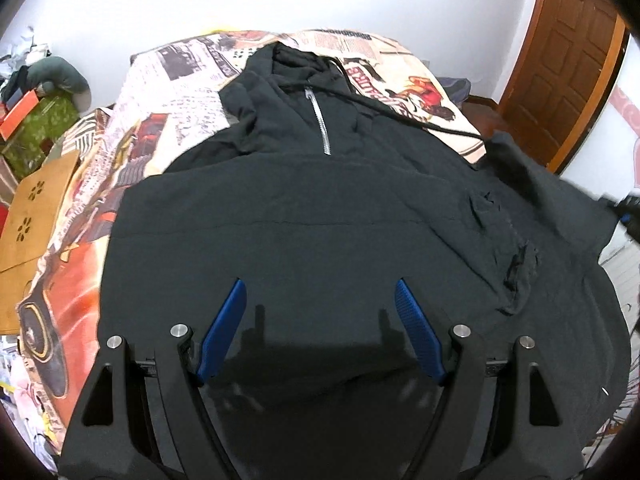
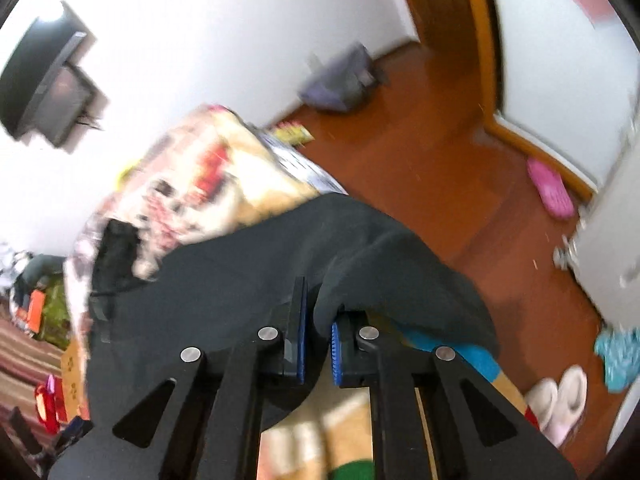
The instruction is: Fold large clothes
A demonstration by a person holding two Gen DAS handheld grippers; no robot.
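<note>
A large black hoodie point(image 1: 304, 200) with a short silver zip lies face up on the bed, hood at the far end. My left gripper point(image 1: 320, 292) is open and empty, hovering over the hoodie's lower body. My right gripper point(image 2: 318, 316) is shut on the hoodie's right sleeve point(image 2: 360, 240) and holds that fold of black cloth lifted off the bed's right edge. In the left wrist view the lifted sleeve point(image 1: 560, 208) stretches to the right, and the right gripper point(image 1: 630, 208) shows at the frame's edge.
The bed has a printed newspaper-style cover point(image 1: 168, 92). A brown cardboard sheet point(image 1: 36, 212) lies at the bed's left. A wooden door point(image 1: 568, 52) and wood floor point(image 2: 440, 160) are to the right, with slippers point(image 2: 560, 400) and a pink sandal point(image 2: 550, 192).
</note>
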